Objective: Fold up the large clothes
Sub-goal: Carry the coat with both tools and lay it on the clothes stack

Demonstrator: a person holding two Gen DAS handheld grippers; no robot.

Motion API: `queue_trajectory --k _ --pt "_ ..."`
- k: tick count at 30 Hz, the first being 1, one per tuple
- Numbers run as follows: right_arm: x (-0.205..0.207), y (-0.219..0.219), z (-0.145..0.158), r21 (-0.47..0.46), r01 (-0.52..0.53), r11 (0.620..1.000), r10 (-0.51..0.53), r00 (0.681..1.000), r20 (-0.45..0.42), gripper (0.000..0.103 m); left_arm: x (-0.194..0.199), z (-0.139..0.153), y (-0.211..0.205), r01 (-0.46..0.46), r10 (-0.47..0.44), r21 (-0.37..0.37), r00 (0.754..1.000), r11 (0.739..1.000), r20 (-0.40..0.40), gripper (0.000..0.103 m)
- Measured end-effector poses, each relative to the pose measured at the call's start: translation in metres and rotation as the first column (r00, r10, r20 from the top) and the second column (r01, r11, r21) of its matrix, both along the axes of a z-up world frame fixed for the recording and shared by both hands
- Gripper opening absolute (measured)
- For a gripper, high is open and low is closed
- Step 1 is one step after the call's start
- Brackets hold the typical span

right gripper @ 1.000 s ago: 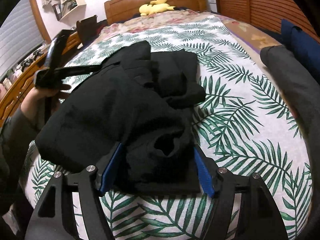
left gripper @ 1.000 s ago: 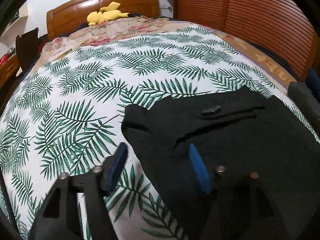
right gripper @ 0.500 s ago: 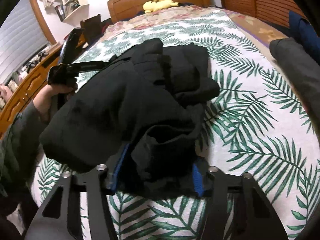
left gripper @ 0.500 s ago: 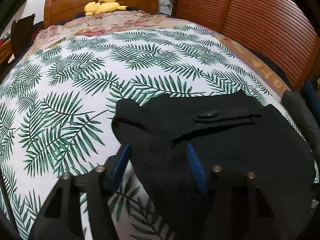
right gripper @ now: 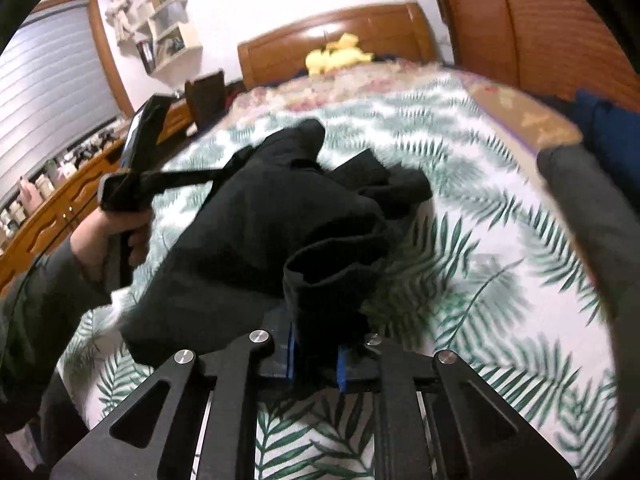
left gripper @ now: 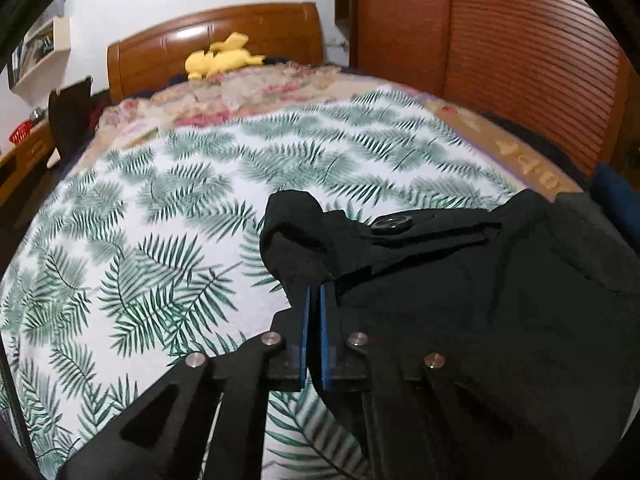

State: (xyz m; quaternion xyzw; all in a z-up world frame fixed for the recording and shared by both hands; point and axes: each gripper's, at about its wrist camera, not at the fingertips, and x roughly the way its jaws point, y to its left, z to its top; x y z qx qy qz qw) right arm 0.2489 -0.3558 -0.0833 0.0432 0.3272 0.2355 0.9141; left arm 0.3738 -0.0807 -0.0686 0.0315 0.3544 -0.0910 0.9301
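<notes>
Pinching big black cloth garment (left gripper: 500, 300): left gripper (left gripper: 314, 300) thin edge, right gripper (right gripper: 316, 344) thick bunch, both just closed. Edge between left fingers may slip.

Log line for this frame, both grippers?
left gripper: shut on garment | right gripper: shut on garment | jaws just closed | bed: garment partly lifted

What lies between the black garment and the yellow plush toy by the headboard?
Left wrist view: bare palm-print sheet, then floral bedding, between black garment and yellow plush toy.

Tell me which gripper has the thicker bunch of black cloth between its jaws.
The right gripper: a rolled wad of the black garment keeps its jaws apart, while the left gripper pinches a thin edge, jaws almost touching.
</notes>
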Motion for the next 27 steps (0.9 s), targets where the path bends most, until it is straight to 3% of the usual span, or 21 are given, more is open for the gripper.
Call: queue_trajectory --k 7,10,19,23,27 --pt "-0.023 -0.019 0.049 -0.024 0.043 0.999 -0.039 0.989 0.144 0.009 -0.031 0.060 -0.050 0.066 -0.068 0.022 0.991 0.998 0.116 0.000" --pt "-0.032 -0.031 0.071 -0.076 0.051 0.996 -0.035 0.977 0.210 0.009 -0.038 0.089 -0.078 0.096 -0.097 0.018 0.981 0.995 0.168 0.000" --pt "-0.062 -0.142 0.165 -0.161 0.204 0.966 -0.138 0.927 0.350 0.009 -0.048 0.162 -0.207 0.254 -0.231 -0.046 0.930 0.966 0.286 0.000" --pt "-0.076 -0.202 0.192 -0.200 0.315 0.928 -0.224 0.899 0.377 0.009 -0.048 0.174 -0.275 0.337 -0.303 -0.073 0.907 0.939 0.292 0.000" --pt "-0.090 -0.250 0.191 -0.251 0.404 0.880 -0.299 0.880 0.369 0.008 -0.048 0.168 -0.337 0.407 -0.374 -0.083 0.890 0.910 0.262 0.000"
